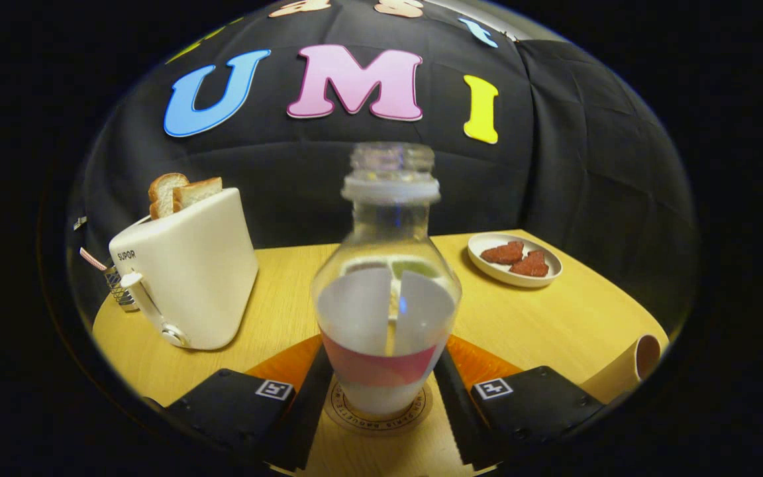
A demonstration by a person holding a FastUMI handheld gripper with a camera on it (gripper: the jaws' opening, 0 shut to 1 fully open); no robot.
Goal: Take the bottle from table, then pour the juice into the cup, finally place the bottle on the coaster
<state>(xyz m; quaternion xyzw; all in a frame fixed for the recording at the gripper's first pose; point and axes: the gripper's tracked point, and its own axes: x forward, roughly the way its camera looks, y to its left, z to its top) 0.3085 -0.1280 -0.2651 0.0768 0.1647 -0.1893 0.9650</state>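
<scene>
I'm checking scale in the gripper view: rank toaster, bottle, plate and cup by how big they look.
1. Bottle, between the jaws, and toaster: alike; the bottle's nearness inflates it.
2. Plate.
3. Cup, lying sideways, partly cut off.

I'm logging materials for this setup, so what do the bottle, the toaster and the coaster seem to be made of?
The bottle, between the gripper's fingers, looks like clear plastic or glass: see-through wall, threaded open neck, paper-like label. The toaster seems smooth glossy white plastic, with soft highlights. The coaster under the bottle looks like pale wood or cork with a printed ring; I can't tell which.
</scene>
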